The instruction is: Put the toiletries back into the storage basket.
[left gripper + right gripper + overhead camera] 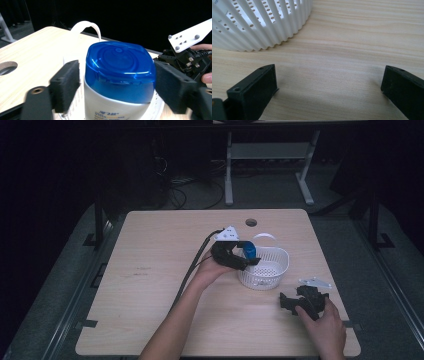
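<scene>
Landmark: the white basket point(272, 269), a slatted plastic one with holes in the bottom, standing on the wooden table point(150, 285) towards its right half.
Bottle: a white bottle with a blue cap point(119, 71) stands upright inside the basket, at the basket's left side; in the high view the blue cap point(249, 251) shows above the rim.
Left gripper: the left gripper point(116, 85) is over the left rim of the basket, with the bottle's cap between its two black jaws.
Left jaws: they stand apart; there is a small gap between the left pad and the cap, and the right pad is just beside the cap, so the pads do not press the bottle.
Left hand: it holds the gripper point(235, 256) from the left of the basket, the cable trailing back over the table.
Right gripper: the right gripper point(302, 302) rests low near the table, to the right and in front of the basket, well apart from the bottle.
Right jaws: wide apart with only bare wood between them point(329, 90); the basket wall point(262, 22) is ahead at the upper left.
</scene>
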The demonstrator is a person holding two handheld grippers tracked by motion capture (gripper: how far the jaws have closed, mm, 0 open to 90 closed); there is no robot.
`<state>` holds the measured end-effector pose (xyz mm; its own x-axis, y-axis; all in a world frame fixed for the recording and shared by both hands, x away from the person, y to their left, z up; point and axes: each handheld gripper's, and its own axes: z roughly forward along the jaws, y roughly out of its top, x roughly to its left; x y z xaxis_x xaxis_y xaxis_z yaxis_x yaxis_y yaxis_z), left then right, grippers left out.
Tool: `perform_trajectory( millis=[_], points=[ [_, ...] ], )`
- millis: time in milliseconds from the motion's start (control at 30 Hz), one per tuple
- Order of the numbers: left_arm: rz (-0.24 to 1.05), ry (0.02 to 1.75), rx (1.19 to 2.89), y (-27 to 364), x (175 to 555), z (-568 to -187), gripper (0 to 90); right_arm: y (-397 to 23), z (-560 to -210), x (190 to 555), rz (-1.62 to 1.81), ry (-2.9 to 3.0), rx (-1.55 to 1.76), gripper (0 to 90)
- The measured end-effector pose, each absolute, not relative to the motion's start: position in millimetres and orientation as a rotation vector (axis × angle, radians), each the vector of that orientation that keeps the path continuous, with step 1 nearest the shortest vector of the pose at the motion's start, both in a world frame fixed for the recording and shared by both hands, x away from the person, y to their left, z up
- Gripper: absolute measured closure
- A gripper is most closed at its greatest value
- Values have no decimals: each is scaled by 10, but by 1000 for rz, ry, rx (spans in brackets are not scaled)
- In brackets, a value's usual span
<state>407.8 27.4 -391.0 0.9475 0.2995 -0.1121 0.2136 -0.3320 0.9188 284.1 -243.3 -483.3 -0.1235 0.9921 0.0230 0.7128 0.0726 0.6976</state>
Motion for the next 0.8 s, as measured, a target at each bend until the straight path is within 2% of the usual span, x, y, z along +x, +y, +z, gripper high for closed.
perform_trajectory(
  millis=[167,800],
  points=[
    [135,380,1941,322,4037,-3853,136,-2434,-4833,2841,792,1892,1686,0],
    [226,467,2047,808,3891,-3638,133,-2434,-4833,2841,792,1892,1684,0]
  ],
)
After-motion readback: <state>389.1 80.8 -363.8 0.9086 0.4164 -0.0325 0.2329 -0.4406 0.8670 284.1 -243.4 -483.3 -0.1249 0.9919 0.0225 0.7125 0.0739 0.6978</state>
